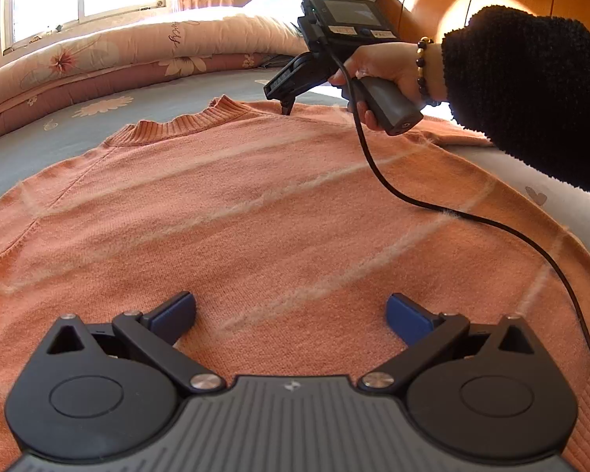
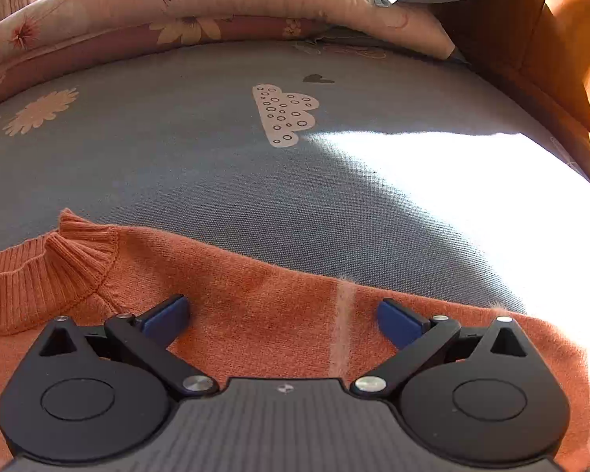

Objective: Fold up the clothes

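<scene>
Left gripper (image 1: 291,314): nearest item in the left wrist view; blue pads spread wide, nothing between them, hovering low over the lower body of the sweater.

Orange knit sweater (image 1: 236,204): the task's garment, pale fuzzy stripes, laid flat and spread out on the bed, ribbed collar (image 1: 177,124) toward the far side. No fold visible yet.

Right gripper (image 2: 283,320): jaws likewise apart and empty, set over the shoulder edge just to the right of the ribbed collar (image 2: 47,271), tips close to or touching the knit; contact cannot be told. A hand (image 1: 385,74) in a dark sleeve holds it, with a black cable (image 1: 432,204) trailing across the sweater.

Step in hand, as judged: positioning for the first fold; garment flattened, grasp not yet taken.

Next move calls for: closing the right jaws on the shoulder edge, catching both layers, and the left on the hem side, then lifting together.

Surroundings: blue-grey bedsheet (image 2: 216,165) with a cloud print, floral quilt (image 1: 118,51) rolled along the far edge, wooden headboard (image 1: 491,0).
</scene>
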